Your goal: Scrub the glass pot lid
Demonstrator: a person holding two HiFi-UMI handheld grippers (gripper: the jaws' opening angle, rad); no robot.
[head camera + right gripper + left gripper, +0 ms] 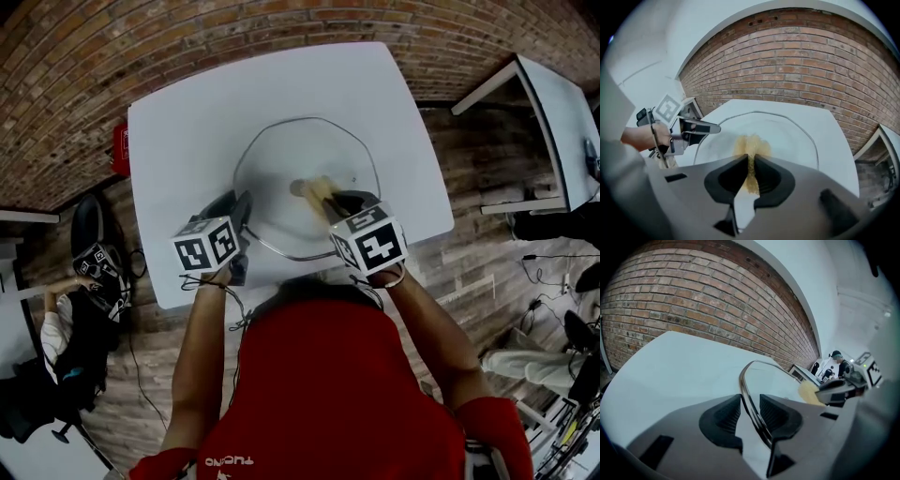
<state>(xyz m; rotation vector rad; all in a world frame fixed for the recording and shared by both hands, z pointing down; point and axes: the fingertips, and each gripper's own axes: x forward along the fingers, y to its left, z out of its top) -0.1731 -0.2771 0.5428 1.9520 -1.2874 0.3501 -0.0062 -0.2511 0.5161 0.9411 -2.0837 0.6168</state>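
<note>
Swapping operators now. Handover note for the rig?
Left tool: shut on the rim of the glass pot lid, steadying it.
Right tool: shut on a yellow sponge, which rests on the glass near the lid's middle.
The lid is on the white table.
Done: both grips set, sponge on the glass. How much is scrubbed cannot be told.
Left: scrub the rest of the lid, probably out to the rim.

Can't see near rim of glass pot lid [281, 169] in head view under left gripper [240, 214] and right gripper [349, 202], nor rear of sponge [315, 190] inside right jaws, sponge tip smeared in right gripper view, tabletop [187, 141] near edge covered by person's head [305, 292].
</note>
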